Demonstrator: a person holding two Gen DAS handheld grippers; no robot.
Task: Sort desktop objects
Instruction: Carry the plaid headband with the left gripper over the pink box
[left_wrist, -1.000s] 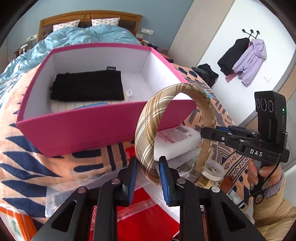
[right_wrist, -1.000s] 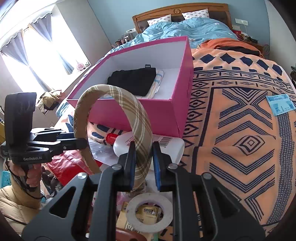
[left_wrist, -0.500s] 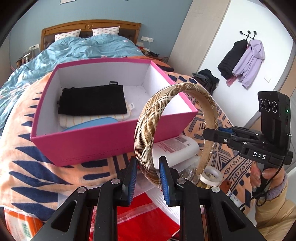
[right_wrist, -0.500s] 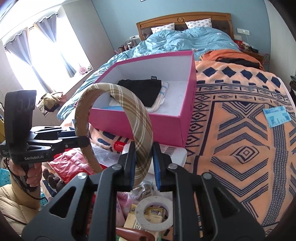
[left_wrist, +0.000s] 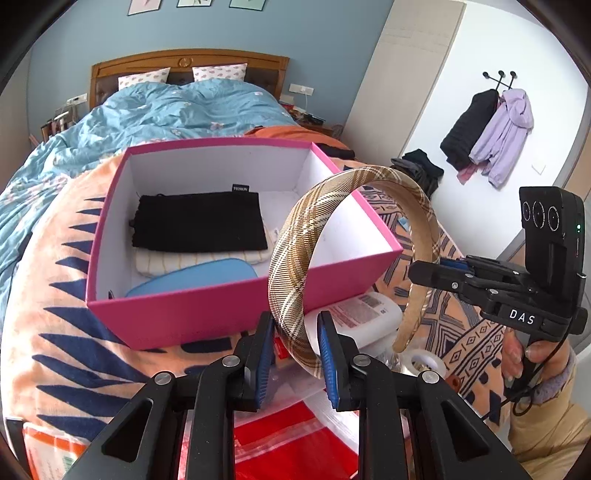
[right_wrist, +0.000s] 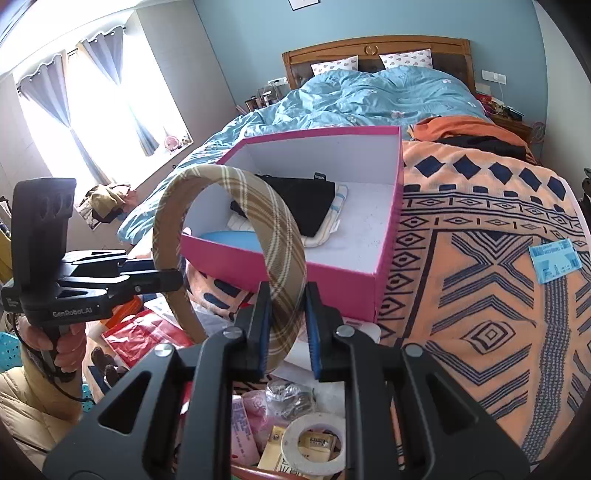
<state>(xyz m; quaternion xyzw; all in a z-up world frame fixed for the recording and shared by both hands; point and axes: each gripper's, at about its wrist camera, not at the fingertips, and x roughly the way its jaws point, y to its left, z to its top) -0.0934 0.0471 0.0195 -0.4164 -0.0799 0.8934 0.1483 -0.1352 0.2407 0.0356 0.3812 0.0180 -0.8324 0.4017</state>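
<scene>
Both ends of plaid headband (left_wrist: 314, 236) pinched, left gripper (left_wrist: 295, 350) and right gripper (right_wrist: 286, 321) each nearly closed on it, held above clutter, just short of pink box (left_wrist: 229, 306). Risk: uneven release, springy band flips out.

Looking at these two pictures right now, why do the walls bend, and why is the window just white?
Both views are fisheye, so straight edges bow toward the dark round rim, as the pink box shows in the left wrist view. In the right wrist view, daylight blows the window out to white, while the headband stays sharp. Nothing looks motion-blurred in either view.
</scene>
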